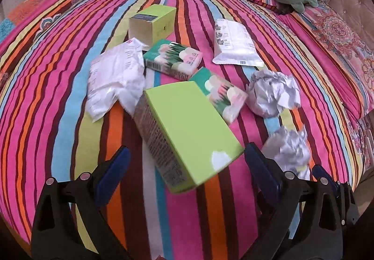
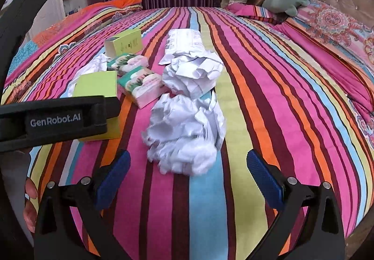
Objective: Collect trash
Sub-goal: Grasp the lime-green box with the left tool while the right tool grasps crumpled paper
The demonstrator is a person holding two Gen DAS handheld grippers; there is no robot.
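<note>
- Left wrist view: the left gripper (image 1: 187, 166) is spread wide and holds nothing; the green box (image 1: 187, 129) lies on the striped bedspread (image 1: 70, 49) straight ahead, its near end between the blue pads (image 1: 114, 168).
- The box's long axis runs away from that gripper, slanting up to the left.
- Right wrist view: the right gripper (image 2: 187, 171) is also spread and empty, with a crumpled paper ball (image 2: 187, 133) just ahead between its fingers.
- Judgement: each hand has its own nearest piece.
- Only the left view shows the white packet (image 1: 233, 44) whole; only the right view shows the left gripper's side hiding part of the box.
</note>
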